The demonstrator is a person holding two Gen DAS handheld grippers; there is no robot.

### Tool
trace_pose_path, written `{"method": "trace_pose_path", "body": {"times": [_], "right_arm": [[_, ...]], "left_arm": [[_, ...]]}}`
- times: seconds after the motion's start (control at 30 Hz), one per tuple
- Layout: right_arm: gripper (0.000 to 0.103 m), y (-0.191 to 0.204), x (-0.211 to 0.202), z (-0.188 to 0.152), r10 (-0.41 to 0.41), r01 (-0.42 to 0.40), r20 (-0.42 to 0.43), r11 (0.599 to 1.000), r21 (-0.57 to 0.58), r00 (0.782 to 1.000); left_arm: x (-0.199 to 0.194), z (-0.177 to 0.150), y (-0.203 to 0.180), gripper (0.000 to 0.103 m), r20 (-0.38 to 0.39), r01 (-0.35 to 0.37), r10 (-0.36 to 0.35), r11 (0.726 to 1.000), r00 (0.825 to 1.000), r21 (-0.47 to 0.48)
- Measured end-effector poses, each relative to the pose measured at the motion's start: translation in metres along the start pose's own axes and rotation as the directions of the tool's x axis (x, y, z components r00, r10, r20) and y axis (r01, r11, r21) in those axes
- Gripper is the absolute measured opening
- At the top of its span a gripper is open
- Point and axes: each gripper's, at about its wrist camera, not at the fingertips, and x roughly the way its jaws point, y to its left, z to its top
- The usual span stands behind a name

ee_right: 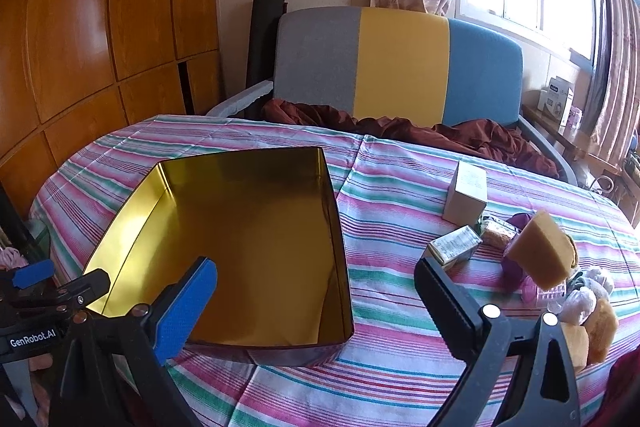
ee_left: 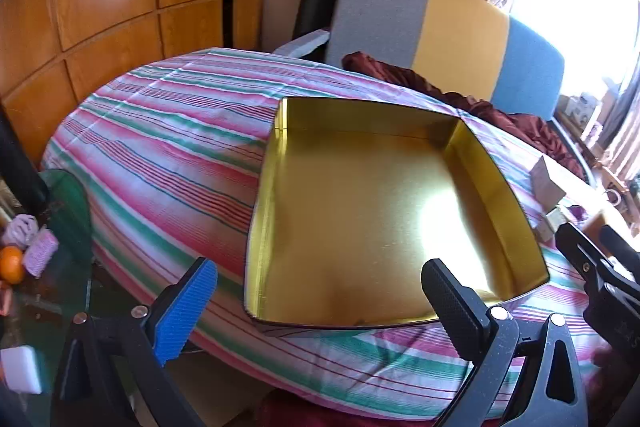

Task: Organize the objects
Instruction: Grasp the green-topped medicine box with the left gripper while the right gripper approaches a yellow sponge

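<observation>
Hovering with fingers spread and nothing held, the left gripper (ee_left: pixel 320 303) faces the gold tin (ee_left: pixel 360 219) just ahead; the right gripper (ee_right: pixel 316 303), likewise released, has the tin ahead-left and the small boxes (ee_right: pixel 456 247) ahead-right.

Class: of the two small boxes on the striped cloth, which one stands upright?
The plain pale box, farther back near the sofa. The printed box lies flat in front of it.

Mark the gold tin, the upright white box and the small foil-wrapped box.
gold tin (ee_right: pixel 256 227), right wrist view, inside floor.
upright white box (ee_right: pixel 466 193), right wrist view, front face.
small foil-wrapped box (ee_right: pixel 454 245), right wrist view, top face.
</observation>
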Motion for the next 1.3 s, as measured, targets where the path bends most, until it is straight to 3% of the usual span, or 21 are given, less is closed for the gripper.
{"method": "trace_pose_path", "body": {"times": [0.2,0.47,0.73,1.0,1.17,1.3], "right_arm": [[0.101,-0.016,-0.002,-0.004,-0.001,0.001,-0.005,1.0,0.026,1.0],[0.101,-0.055,-0.008,-0.01,-0.06,0.062,-0.026,0.993,0.101,0.998],[0.101,-0.101,-0.017,-0.013,-0.095,0.106,-0.075,0.98,0.168,0.993],[0.101,-0.167,-0.034,0.003,-0.108,0.135,-0.113,0.955,0.266,0.988],[0.101,-0.218,-0.044,0.014,-0.153,0.186,-0.119,0.918,0.35,0.981],[0.101,-0.244,-0.039,0.015,-0.201,0.235,-0.129,0.906,0.353,0.971]], "left_arm": [[-0.004,0.002,-0.011,0.103,0.027,0.065,-0.066,0.997,0.997,0.034],[-0.011,0.003,-0.03,0.103,0.055,0.16,-0.168,0.98,0.984,0.121],[-0.016,0.011,-0.051,0.103,0.092,0.147,-0.168,0.968,0.981,0.202],[-0.017,0.021,-0.093,0.103,0.074,0.217,-0.248,0.932,0.966,0.29],[-0.015,0.026,-0.128,0.103,0.057,0.235,-0.269,0.911,0.961,0.34],[-0.006,0.026,-0.151,0.103,0.018,0.253,-0.279,0.894,0.96,0.371]]}}
